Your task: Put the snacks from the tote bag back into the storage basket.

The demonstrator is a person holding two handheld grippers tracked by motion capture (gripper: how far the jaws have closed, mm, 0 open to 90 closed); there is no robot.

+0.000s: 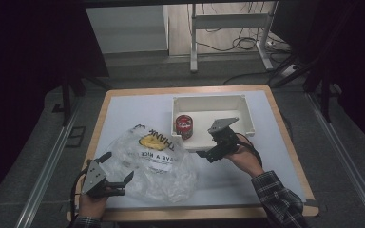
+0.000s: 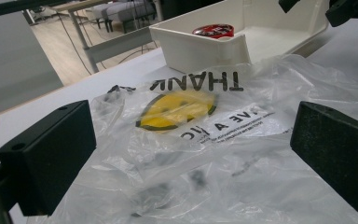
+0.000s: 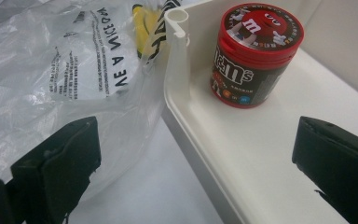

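A clear plastic bag with a yellow smiley and black "THANK" print lies crumpled on the white table top; it also spreads out in the left gripper view and shows in the right gripper view. My left gripper is open at the bag's near left edge, jaws wide apart over the plastic. A red-lidded M&M's tub stands upright in the near left corner of a white tray. My right gripper is open, straddling the tray's near rim, a short way from the tub.
The white tray sits at the table's back right, its corner touching the bag. The wooden table edge runs close on the right. Beyond the table are a desk frame and cables on the floor.
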